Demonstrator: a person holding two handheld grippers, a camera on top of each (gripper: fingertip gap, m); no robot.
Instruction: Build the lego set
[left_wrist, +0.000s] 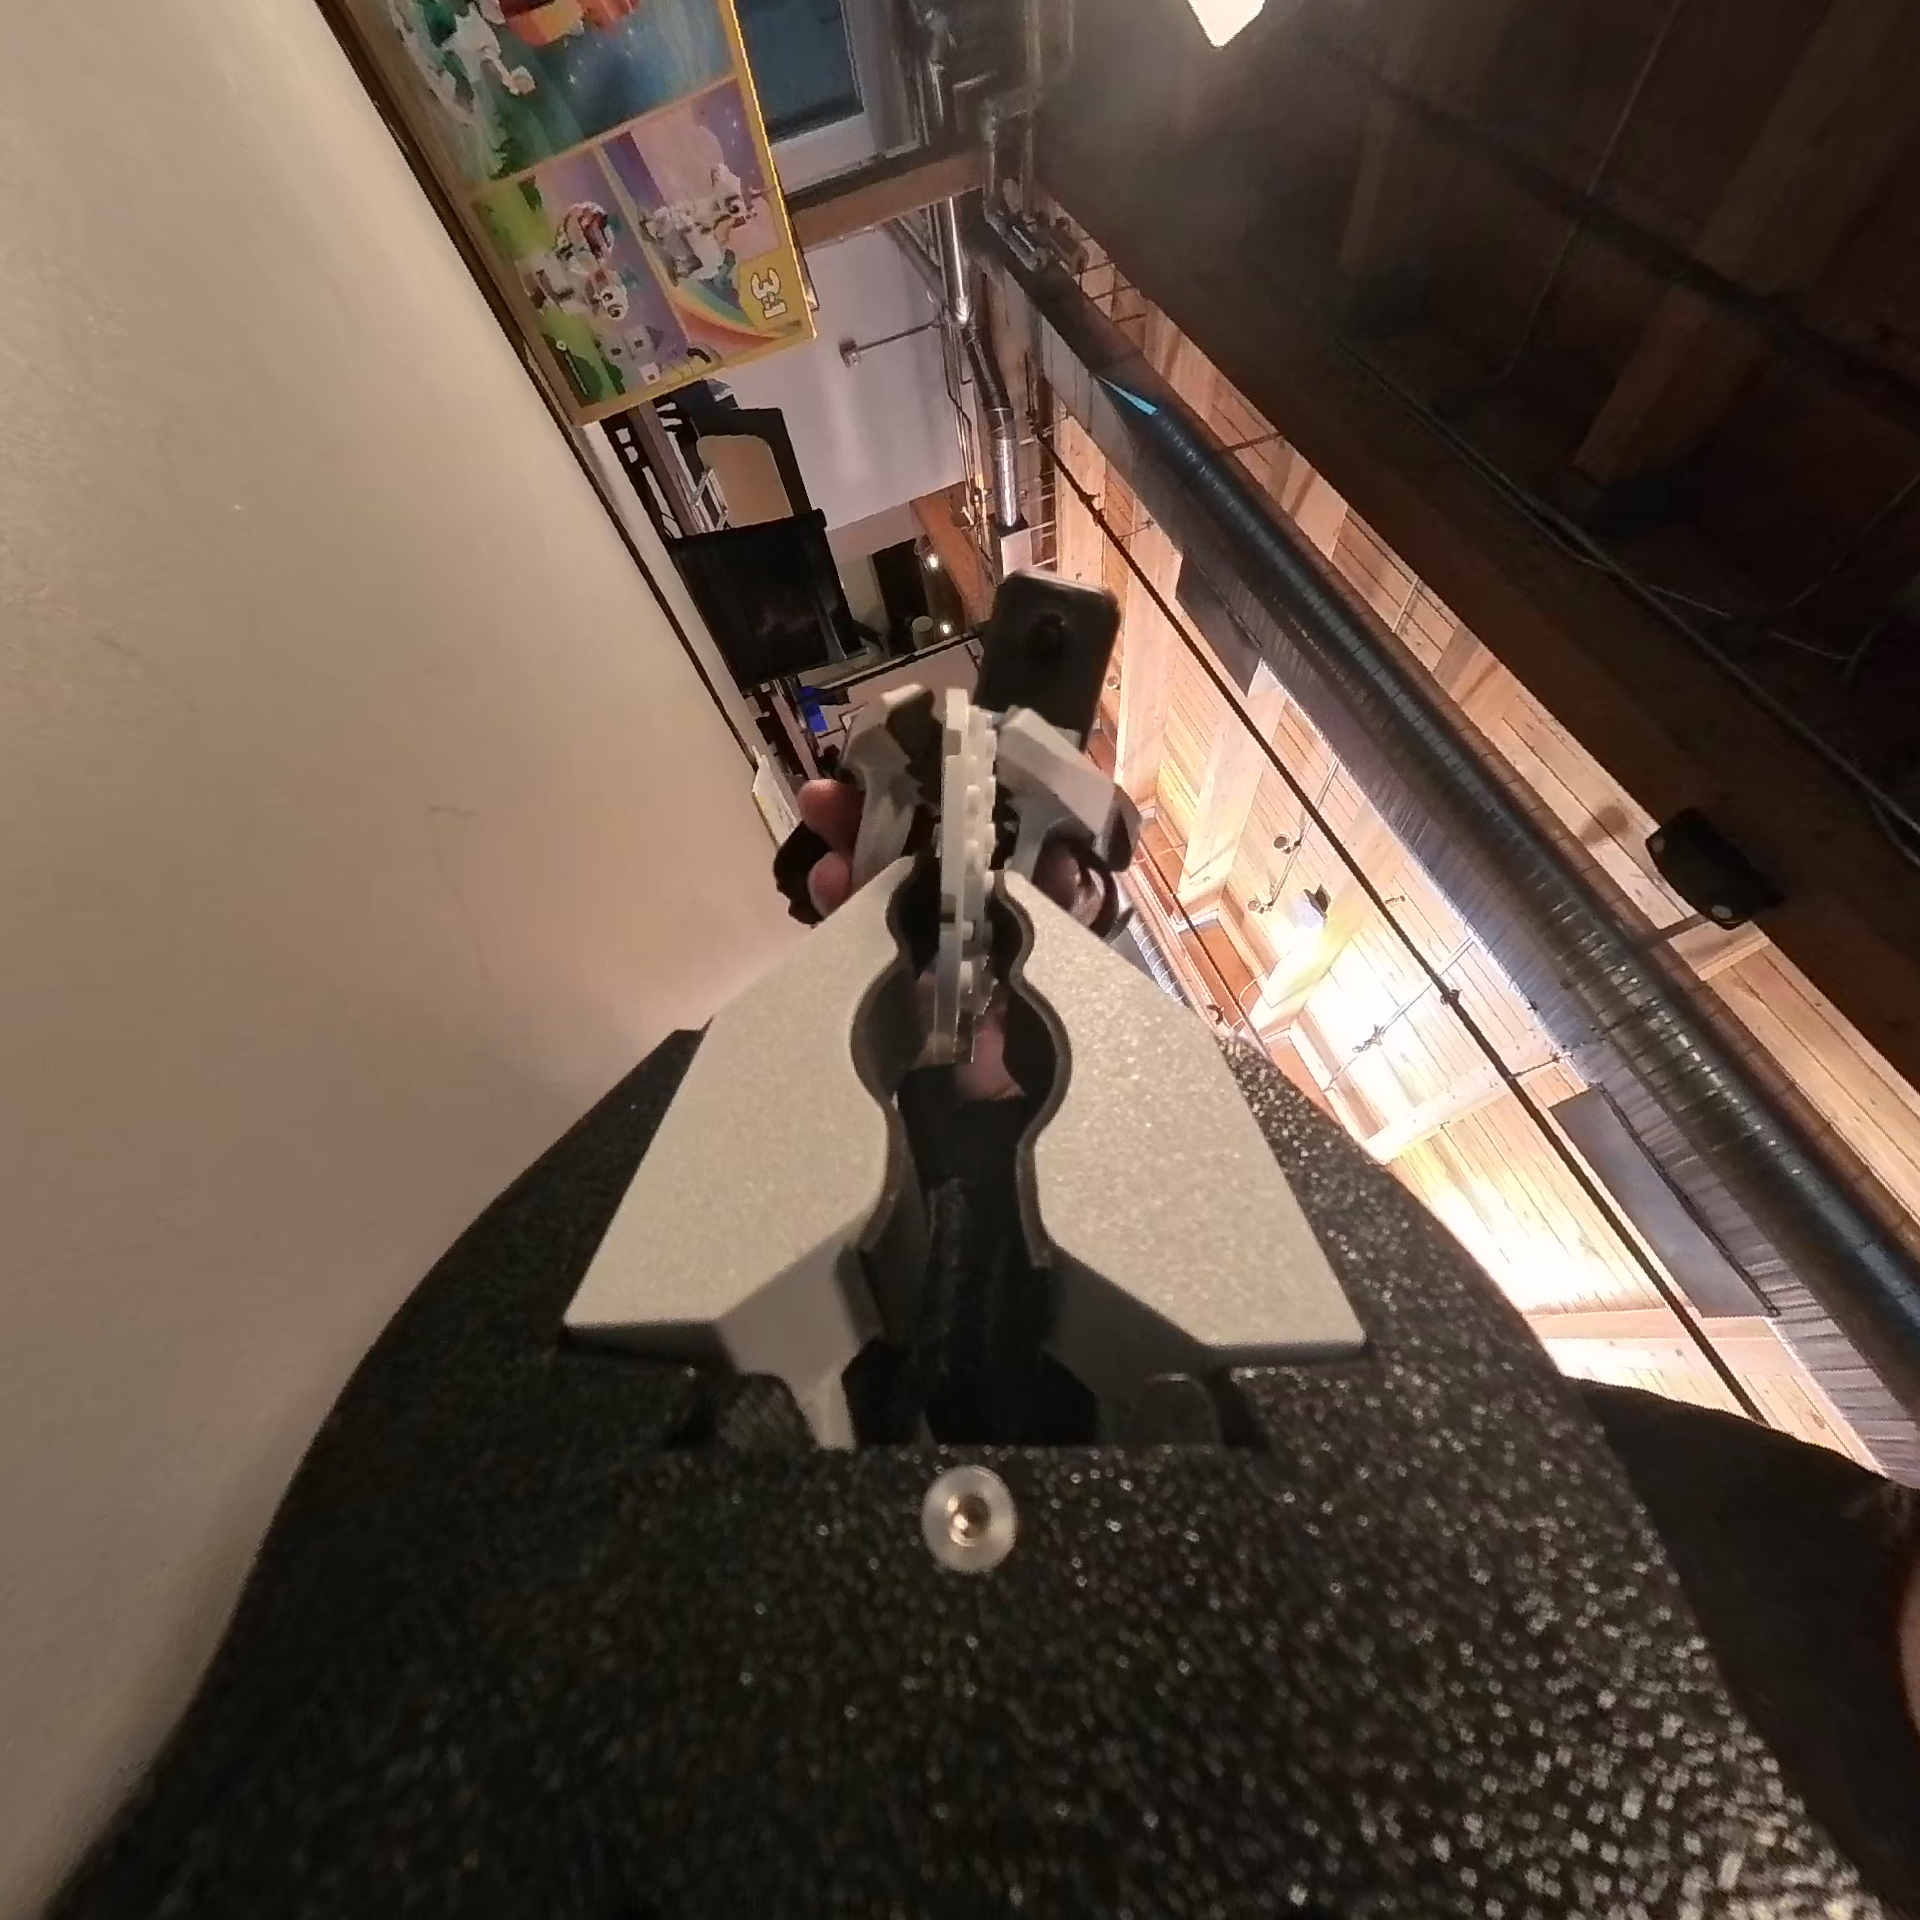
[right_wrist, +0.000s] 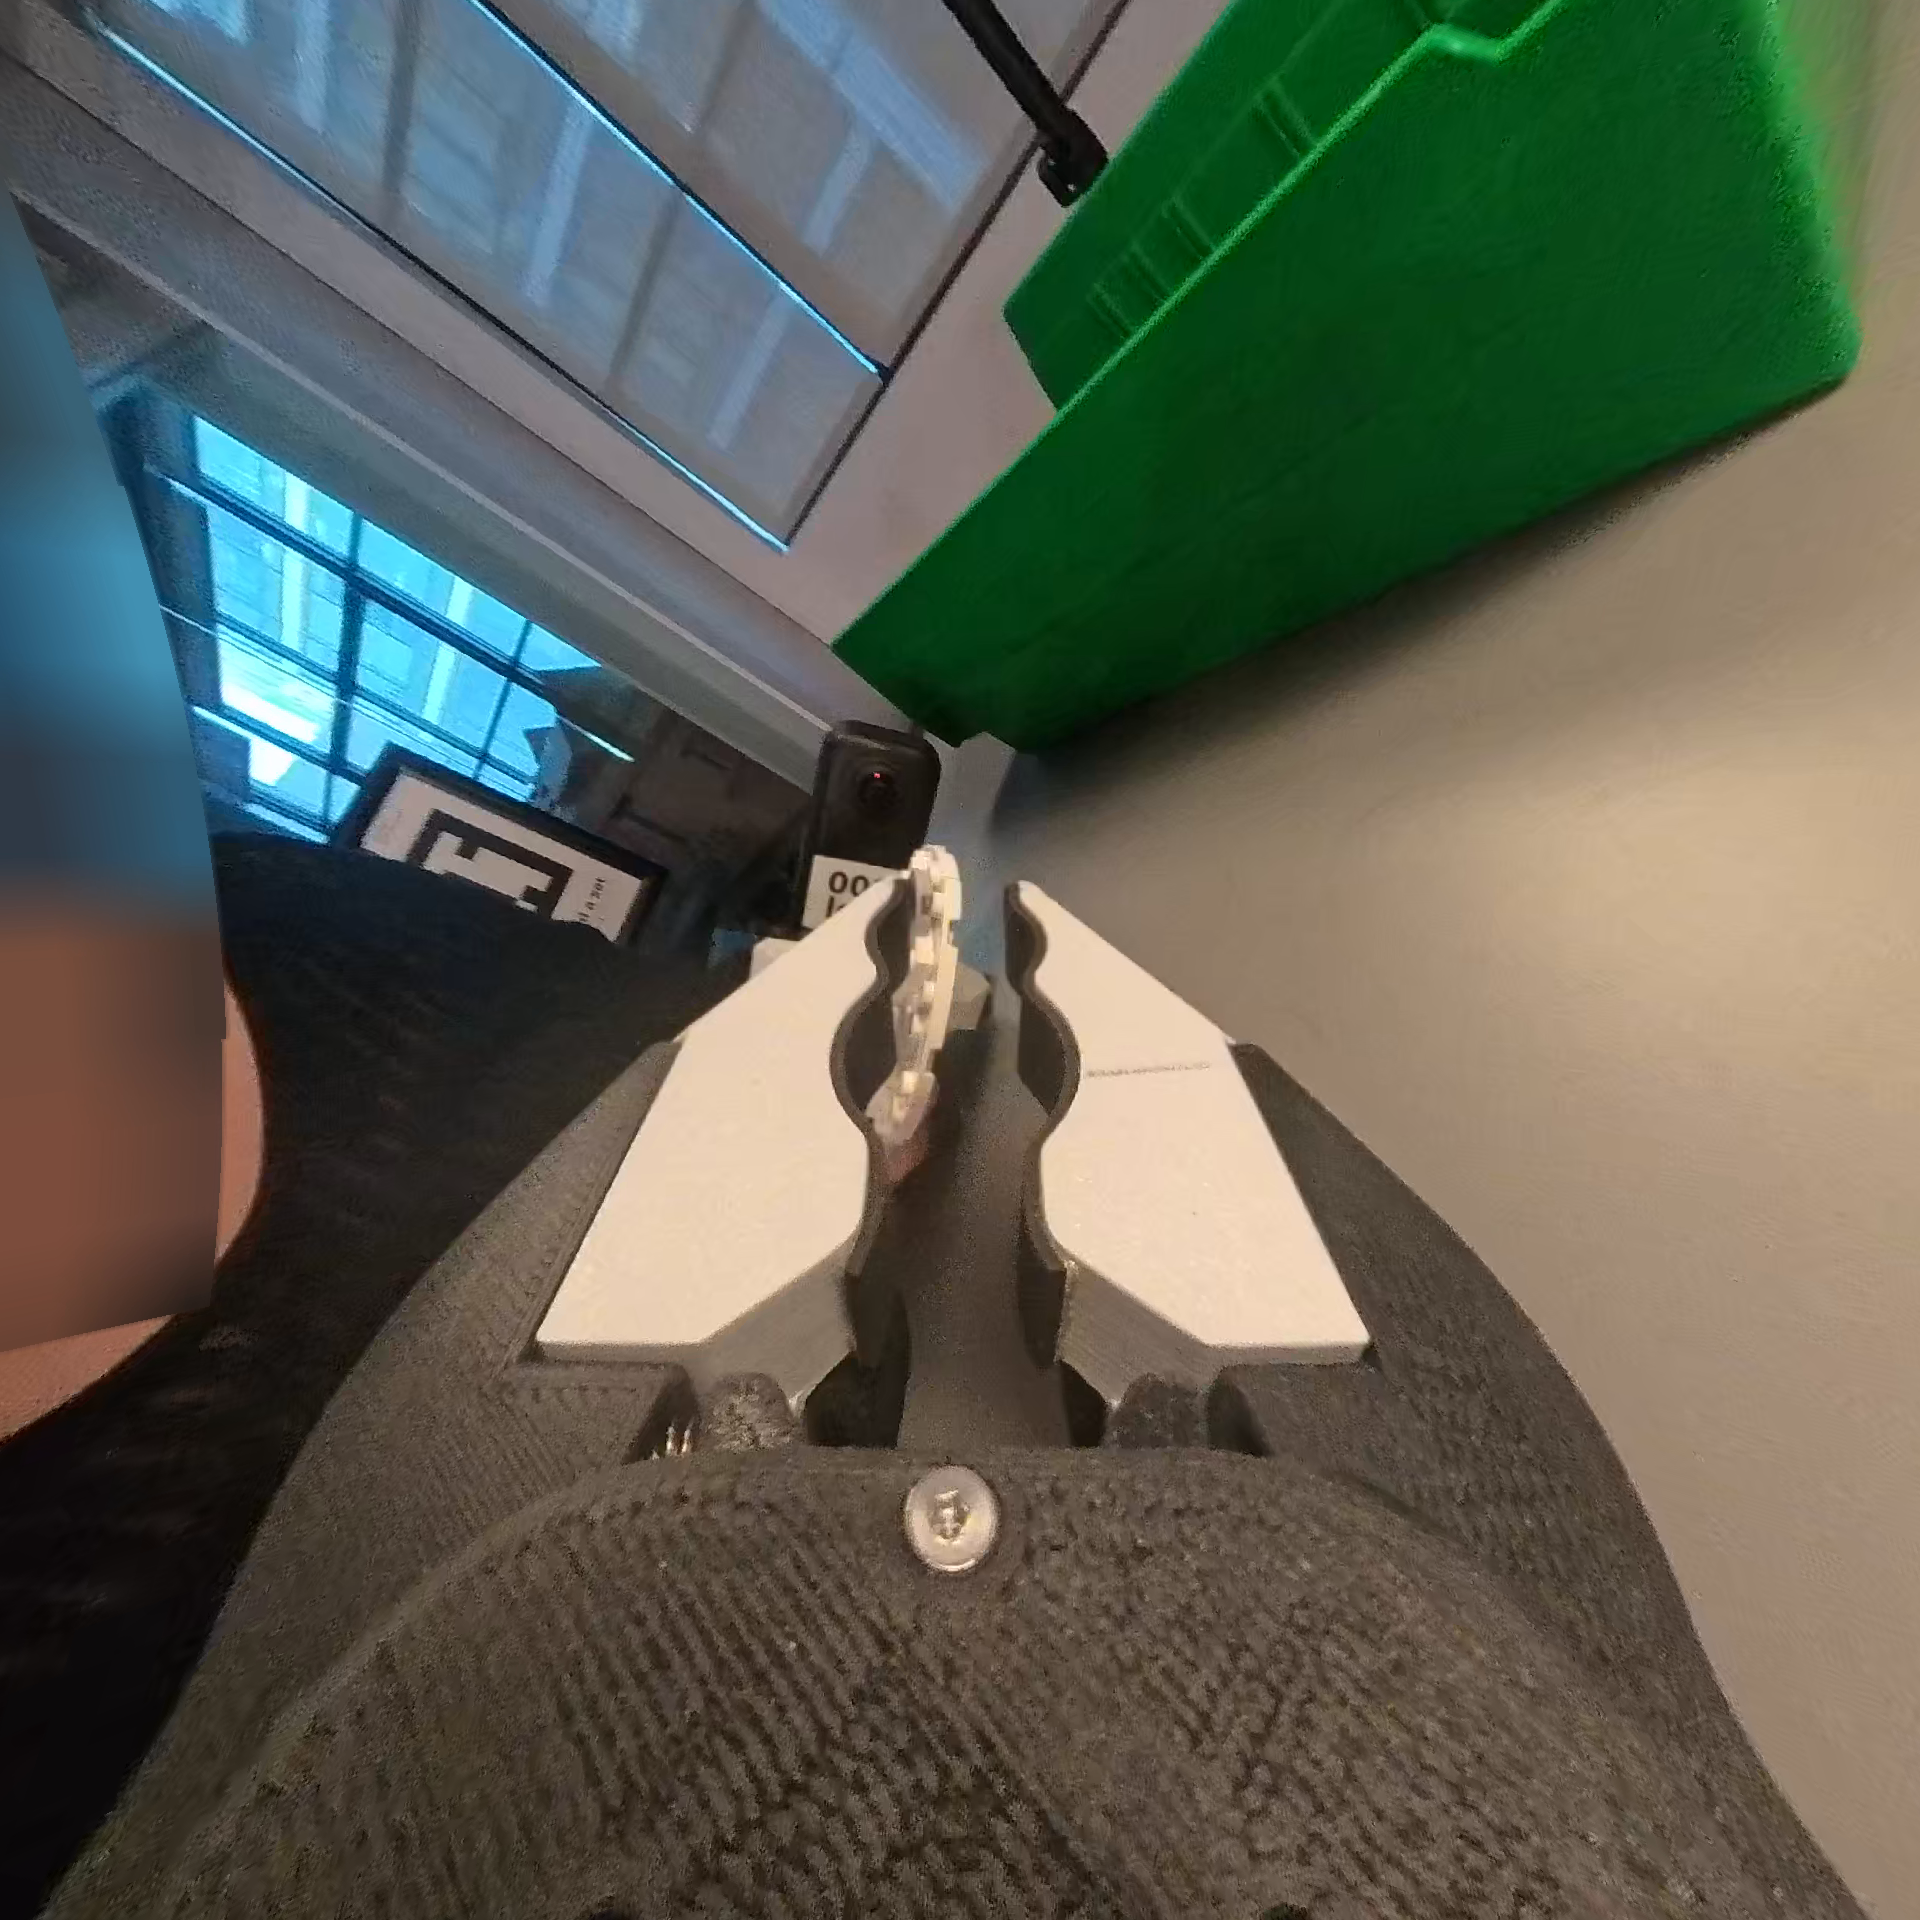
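Observation:
A white studded lego plate (left_wrist: 961, 831) is seen edge-on, held in the air over the pale table (left_wrist: 260, 623). My left gripper (left_wrist: 961, 894) is shut on its near end. My right gripper (left_wrist: 966, 748) faces it from the far side, with one finger on each side of the plate's other end. In the right wrist view the right gripper (right_wrist: 954, 899) is open. The plate (right_wrist: 925, 966) lies close against its left finger, with a clear gap to the right finger. I cannot tell whether other bricks are on the plate.
A lego set box (left_wrist: 582, 187) lies on the table at the upper left. A green plastic bin (right_wrist: 1403, 364) stands on the table (right_wrist: 1558, 1039). A hand (left_wrist: 826, 842) holds the right gripper. A black-and-white marker card (right_wrist: 499, 862) stands behind. My two grippers' fingertips are within a few centimetres of each other.

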